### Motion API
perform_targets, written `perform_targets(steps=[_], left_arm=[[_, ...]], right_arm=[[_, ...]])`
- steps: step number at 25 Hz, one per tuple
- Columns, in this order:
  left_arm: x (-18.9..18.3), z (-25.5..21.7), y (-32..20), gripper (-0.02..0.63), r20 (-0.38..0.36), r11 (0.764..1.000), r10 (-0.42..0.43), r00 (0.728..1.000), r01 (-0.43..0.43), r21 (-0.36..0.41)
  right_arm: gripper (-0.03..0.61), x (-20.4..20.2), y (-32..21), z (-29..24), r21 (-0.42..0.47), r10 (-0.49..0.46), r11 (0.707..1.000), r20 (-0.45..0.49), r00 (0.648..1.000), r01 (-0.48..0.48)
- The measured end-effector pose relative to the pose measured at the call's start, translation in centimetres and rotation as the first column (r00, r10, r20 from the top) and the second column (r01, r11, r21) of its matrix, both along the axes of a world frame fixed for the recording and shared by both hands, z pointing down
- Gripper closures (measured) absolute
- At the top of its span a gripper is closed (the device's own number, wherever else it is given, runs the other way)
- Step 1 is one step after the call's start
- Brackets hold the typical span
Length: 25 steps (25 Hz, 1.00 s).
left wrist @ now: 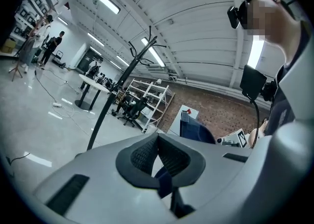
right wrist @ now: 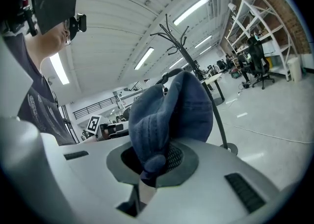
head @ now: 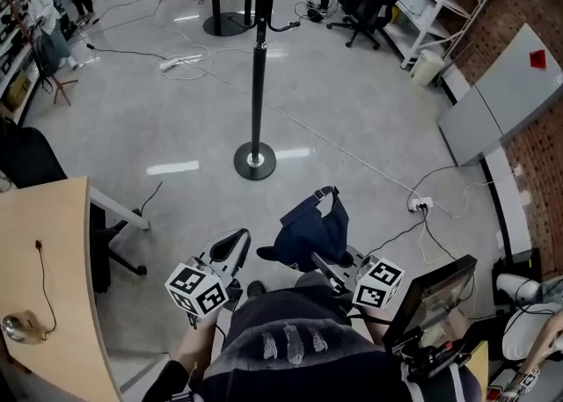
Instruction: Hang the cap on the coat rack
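My right gripper point(right wrist: 156, 159) fingers are pinching the navy-blue fabric cap point(right wrist: 171, 110). Left gripper point(left wrist: 158, 144) fingers are pressed together, with the black metal coat rack point(head: 258, 66) beyond them.

Looks along the left gripper point(left wrist: 158, 144), jaws closed together with nothing held. Past it, takes in the black coat rack point(left wrist: 117, 93) standing on the grey floor, a round table point(left wrist: 91, 84) and white shelving point(left wrist: 156, 95) behind. Catches the navy cap point(left wrist: 197, 131) just beyond the gripper body at right, against a brick wall point(left wrist: 216, 112).
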<state>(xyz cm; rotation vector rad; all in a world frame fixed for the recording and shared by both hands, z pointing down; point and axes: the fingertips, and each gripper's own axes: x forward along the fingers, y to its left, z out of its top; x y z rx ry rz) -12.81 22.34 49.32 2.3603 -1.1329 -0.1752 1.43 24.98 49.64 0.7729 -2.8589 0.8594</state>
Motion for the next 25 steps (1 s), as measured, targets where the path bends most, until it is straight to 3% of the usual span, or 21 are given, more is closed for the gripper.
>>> perform_targets(steps=[3,9,18,21,25], left_arm=[[0.3,0.7,-0.7,0.607,-0.001,0.999,0.013,1.0,-0.013,-0.036],[1.5,0.8,-4.2,0.607,0.038,0.997,-0.053,0.998,0.054,-0.045],[11.3,-2.7,-12.9,0.607,0.116,1.0,-0.009,0.993,0.009,-0.002],[12.5,-3.3,-14.5,0.607,0.149,1.0,-0.021,0.989,0.018,0.025],[12.0,-3.7,-15.5,0.607,0.215,0.993,-0.104,0.971,0.091,0.072]], right_arm=[[0.563,0.1,-1.8,0.4,-0.034,0.023,0.999,0.003,1.0,-0.023],[0.563,1.9,-5.1,1.5,-0.057,-0.021,0.998,0.036,0.999,0.023],[0.563,9.2,-12.7,0.5,-0.047,-0.059,0.997,0.109,0.992,0.065],[0.563,10.2,-14.3,0.5,-0.015,-0.088,0.996,0.115,0.989,0.091],[0.563,10.5,-15.6,0.8,0.027,-0.162,0.987,0.099,0.982,0.16]])
